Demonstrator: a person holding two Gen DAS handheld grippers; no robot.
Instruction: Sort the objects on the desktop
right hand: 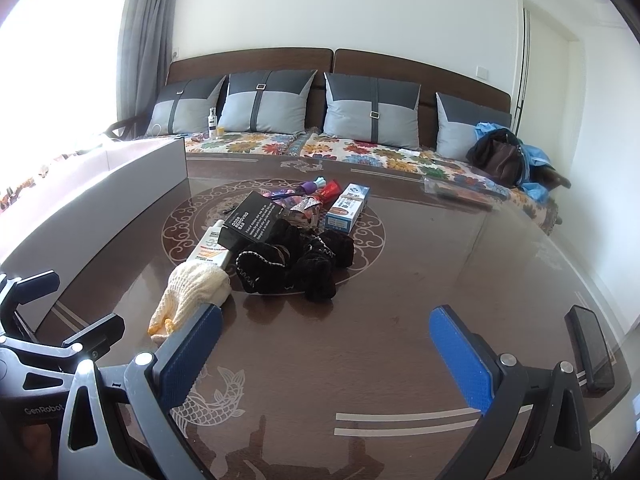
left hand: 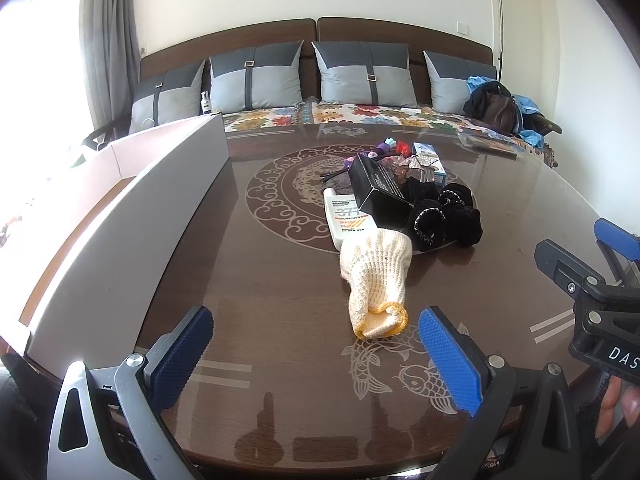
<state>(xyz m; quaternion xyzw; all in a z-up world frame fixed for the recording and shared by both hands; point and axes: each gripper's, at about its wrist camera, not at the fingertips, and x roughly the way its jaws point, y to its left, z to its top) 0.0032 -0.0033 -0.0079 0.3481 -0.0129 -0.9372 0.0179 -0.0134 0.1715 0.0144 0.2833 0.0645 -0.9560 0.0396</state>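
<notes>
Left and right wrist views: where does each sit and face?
Left wrist: on the open left claw, angled down over the table at the cream glove; the right claw and fingertips show at right.
Right wrist: on the open right claw, facing the black fabric pile; left claw at left.
Shared: glove, pile, sofa.

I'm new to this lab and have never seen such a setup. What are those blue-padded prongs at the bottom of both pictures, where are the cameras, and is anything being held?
Each picture comes from a camera mounted on a hand-held two-finger gripper, looking forward along its fingers. The left gripper and right gripper are both open and hold nothing. On the glass-topped table lies a pile: a cream knitted glove, a white sunscreen tube, a black box, black velvet scrunchies and a blue-white carton. A long white box stands at the left.
</notes>
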